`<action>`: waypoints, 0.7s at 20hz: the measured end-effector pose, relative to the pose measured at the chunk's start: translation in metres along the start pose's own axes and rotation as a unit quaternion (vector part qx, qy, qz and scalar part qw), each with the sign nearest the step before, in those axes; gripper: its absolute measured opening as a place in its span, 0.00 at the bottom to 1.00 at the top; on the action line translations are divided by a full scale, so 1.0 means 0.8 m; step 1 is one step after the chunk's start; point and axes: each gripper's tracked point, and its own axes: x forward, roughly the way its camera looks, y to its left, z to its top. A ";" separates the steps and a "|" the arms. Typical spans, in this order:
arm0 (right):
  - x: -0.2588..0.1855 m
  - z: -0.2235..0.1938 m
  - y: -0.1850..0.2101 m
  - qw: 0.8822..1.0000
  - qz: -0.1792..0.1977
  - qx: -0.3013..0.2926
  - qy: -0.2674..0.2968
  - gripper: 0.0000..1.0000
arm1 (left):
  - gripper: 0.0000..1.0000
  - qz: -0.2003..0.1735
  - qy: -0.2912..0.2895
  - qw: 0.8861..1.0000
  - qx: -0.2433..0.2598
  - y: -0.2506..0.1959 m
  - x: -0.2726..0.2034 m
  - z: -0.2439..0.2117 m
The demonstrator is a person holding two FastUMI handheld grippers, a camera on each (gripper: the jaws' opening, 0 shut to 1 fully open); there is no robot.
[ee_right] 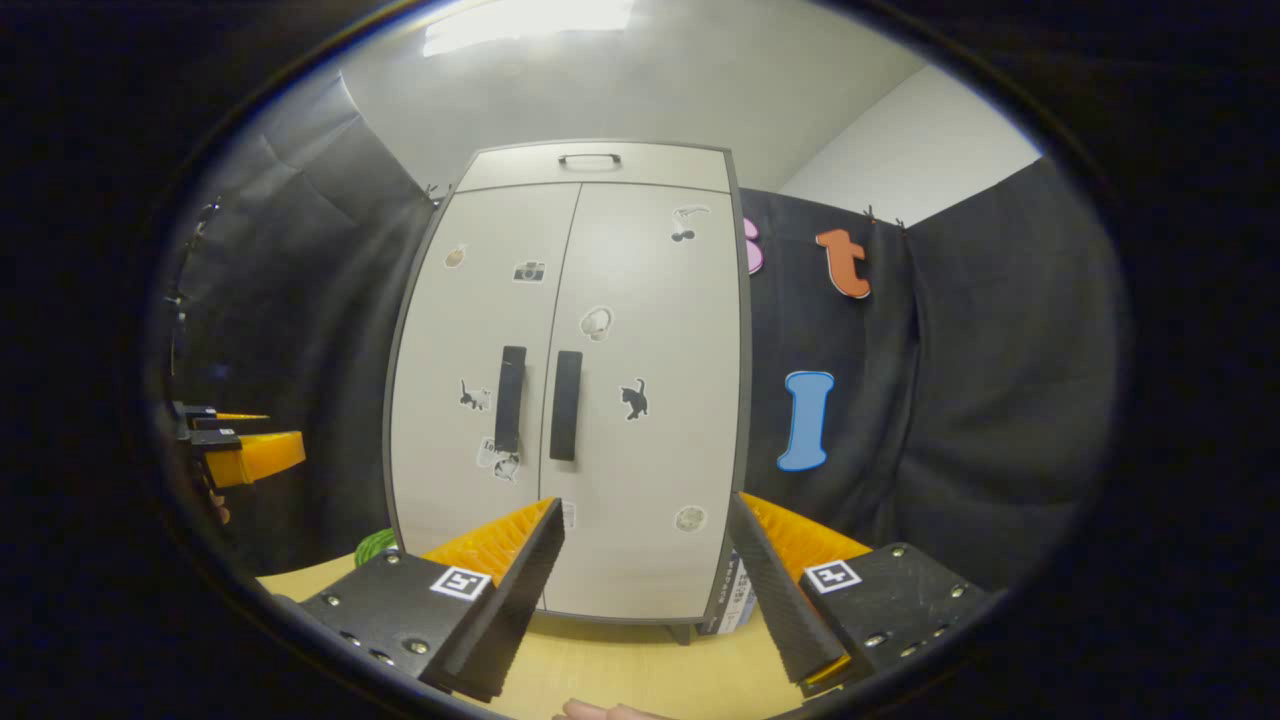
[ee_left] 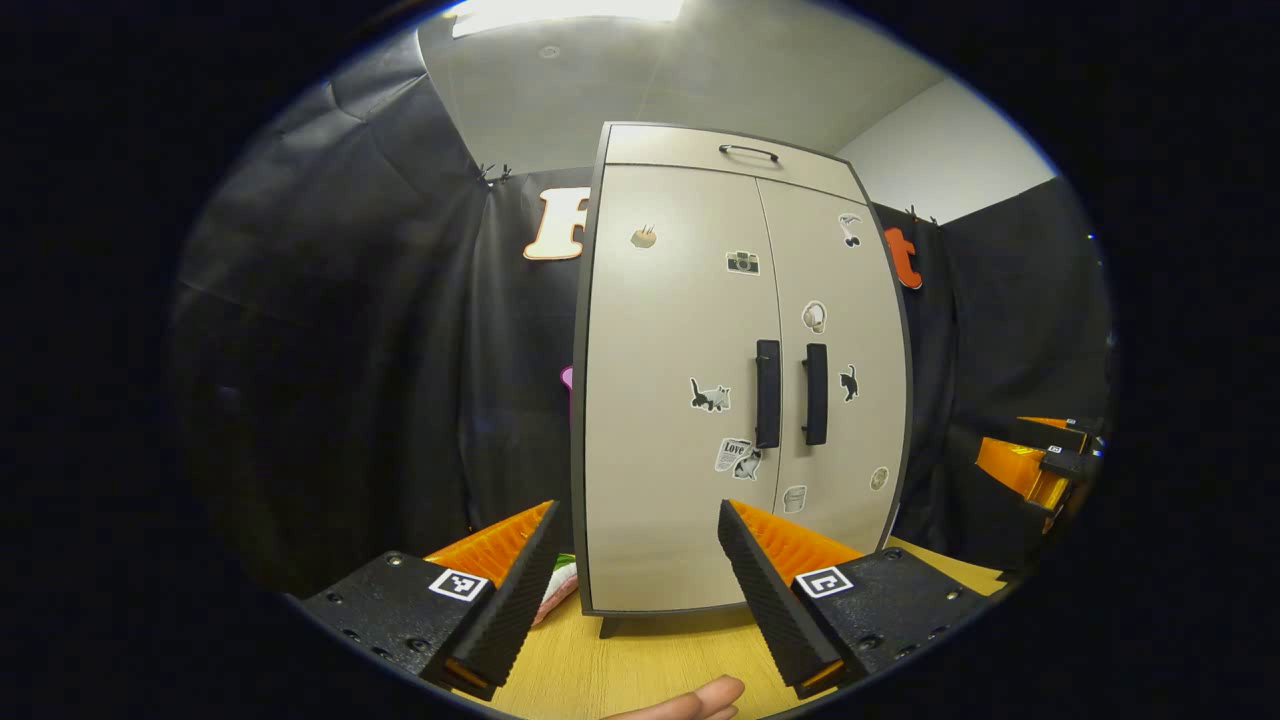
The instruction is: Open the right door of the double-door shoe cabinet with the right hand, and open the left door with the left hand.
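shoe cabinet (ee_left: 740, 380) doors sit closed, left gripper (ee_left: 635, 580) and right gripper (ee_right: 645, 585) both spread wide.

Stands on the table (ee_left: 640, 660), before the cloth wall: shoe cabinet (ee_right: 570, 400), left door (ee_right: 480, 330) and right door (ee_right: 650, 330) meeting at the middle, left handle (ee_right: 510, 398) and right handle (ee_right: 566, 405) just beside each other across the seam. Above both doors, a top handle (ee_right: 590, 158).
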 end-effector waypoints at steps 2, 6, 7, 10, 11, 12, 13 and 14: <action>0.008 0.001 0.002 1.000 0.000 0.000 0.000 0.94 | 0.96 -0.003 0.002 1.000 -0.002 -0.002 0.008 -0.002; 0.037 0.002 0.014 1.000 0.013 0.009 0.009 0.94 | 0.96 -0.004 0.010 1.000 -0.008 -0.005 0.023 -0.013; 0.046 0.003 0.015 1.000 0.014 0.011 0.010 0.94 | 0.96 -0.009 0.010 1.000 -0.009 -0.009 0.025 -0.016; 0.079 0.009 0.017 1.000 0.013 0.018 0.013 0.98 | 0.96 -0.037 0.020 0.999 -0.026 -0.025 0.025 -0.029; 0.092 0.011 0.016 1.000 0.008 0.018 0.014 0.98 | 0.96 -0.038 0.021 0.999 -0.032 -0.027 0.025 -0.030; 0.105 0.015 0.014 1.000 0.002 0.020 0.013 0.98 | 0.96 -0.037 0.019 0.999 -0.035 -0.026 0.025 -0.032; 0.119 0.022 0.018 1.000 0.004 0.020 0.006 0.98 | 0.96 -0.038 0.020 0.998 -0.037 -0.028 0.025 -0.033; 0.135 0.027 0.021 1.000 0.005 0.019 0.002 0.98 | 0.96 -0.039 0.021 0.998 -0.038 -0.030 0.025 -0.036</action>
